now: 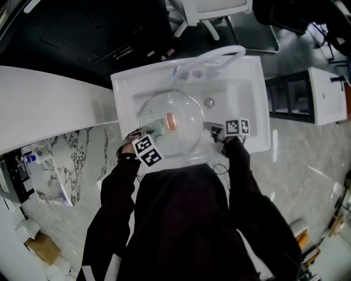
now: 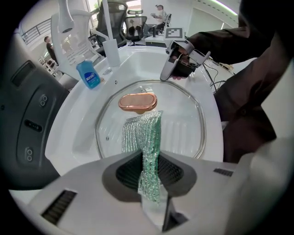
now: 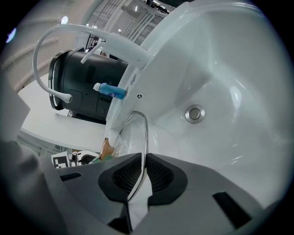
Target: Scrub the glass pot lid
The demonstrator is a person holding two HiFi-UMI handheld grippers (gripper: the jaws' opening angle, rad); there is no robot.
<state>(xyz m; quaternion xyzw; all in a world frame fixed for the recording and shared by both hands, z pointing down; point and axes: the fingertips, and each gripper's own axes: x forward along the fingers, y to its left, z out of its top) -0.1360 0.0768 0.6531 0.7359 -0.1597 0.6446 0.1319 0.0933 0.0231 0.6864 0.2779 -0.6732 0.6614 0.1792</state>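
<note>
Glass pot lid (image 1: 186, 137) sits in a white sink (image 1: 262, 110), centre frame. Left gripper (image 2: 149, 165) pinches a green scrubber (image 2: 144, 133), right gripper (image 3: 140, 176) the lid's rim.

Sink: I see a white basin (image 1: 258, 99) beside a curved white bench (image 1: 49, 104).
Drain: round metal drain (image 1: 208, 102) in the basin floor.
Faucet: white faucet (image 1: 219, 55) arching over the rear rim.
Bottle: blue bottle (image 2: 88, 75) upright on the rim, near the faucet.
Chair: I make out a white chair base (image 1: 219, 16) beyond the sink.
Floor: pale marbled floor (image 1: 307, 164), with a cardboard box (image 1: 43, 248) at lower left.
</note>
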